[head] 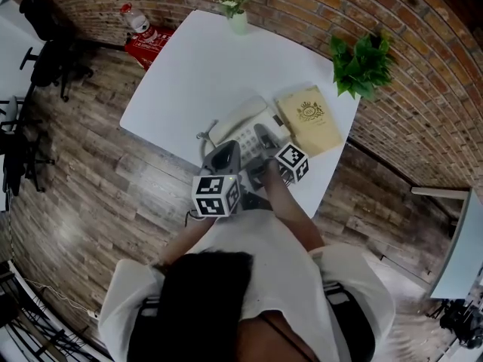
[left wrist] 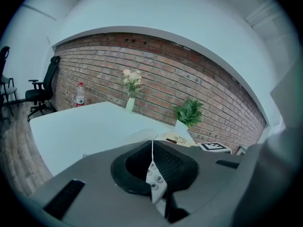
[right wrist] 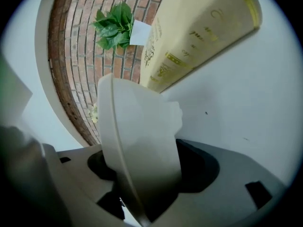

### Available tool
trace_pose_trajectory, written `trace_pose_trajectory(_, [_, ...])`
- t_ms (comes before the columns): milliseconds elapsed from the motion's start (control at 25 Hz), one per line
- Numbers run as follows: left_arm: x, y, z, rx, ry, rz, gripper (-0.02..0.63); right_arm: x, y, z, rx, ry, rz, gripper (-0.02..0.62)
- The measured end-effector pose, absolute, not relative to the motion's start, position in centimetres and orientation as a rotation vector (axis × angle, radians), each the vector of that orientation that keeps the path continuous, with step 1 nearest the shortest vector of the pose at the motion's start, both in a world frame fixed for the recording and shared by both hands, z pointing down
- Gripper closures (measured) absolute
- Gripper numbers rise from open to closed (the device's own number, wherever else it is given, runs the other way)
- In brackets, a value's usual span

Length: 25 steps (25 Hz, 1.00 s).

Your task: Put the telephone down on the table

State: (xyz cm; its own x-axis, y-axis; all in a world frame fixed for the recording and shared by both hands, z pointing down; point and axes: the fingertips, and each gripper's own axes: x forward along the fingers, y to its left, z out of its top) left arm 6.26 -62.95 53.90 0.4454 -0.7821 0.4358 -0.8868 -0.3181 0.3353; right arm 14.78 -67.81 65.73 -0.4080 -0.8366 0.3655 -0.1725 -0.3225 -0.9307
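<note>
One step appears left: withdrawal. Telephone (head: 243, 127) lies on the table (head: 189, 66). Right tongs (right wrist: 151, 174) gape loosely around its casing; left tongs (left wrist: 154, 174) are pressed together, empty, beside it.

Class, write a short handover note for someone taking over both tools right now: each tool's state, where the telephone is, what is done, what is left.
Left tool: jaws together, gripping nothing; the keypad shows below them.
Right tool: jaws wide, white edge of the telephone between them, pads apparently not pressing.
Telephone: lying on the table near the person's edge, beside a cream box.
Done: telephone looks set down.
Left: draw both tools back clear.
</note>
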Motion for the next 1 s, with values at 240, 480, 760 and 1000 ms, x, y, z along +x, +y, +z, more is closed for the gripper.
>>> trace_pose_trajectory(240, [6.4, -62.7, 54.4, 2.168, -1.38, 0.262, 0.575, 15.3, -67.2, 65.8, -1.454, 1.374, -1.797, 0.268])
trace_pose_trajectory(480, [6.4, -63.0, 54.3, 2.182, -1.386, 0.258, 0.575, 16.0, -66.3, 66.0, -1.644, 1.316, -1.873, 0.243])
trace_pose_trajectory(760, [6.6, -62.6, 54.8, 2.177, -1.37, 0.262, 0.575, 16.4, -65.0, 66.3, -1.631, 1.254, -1.94, 0.236])
trace_pose_trajectory(1000, [6.8, -62.4, 55.8, 2.156, -1.379, 0.271, 0.575, 17.4, -63.9, 66.6, -1.679, 1.205, -1.957, 0.236])
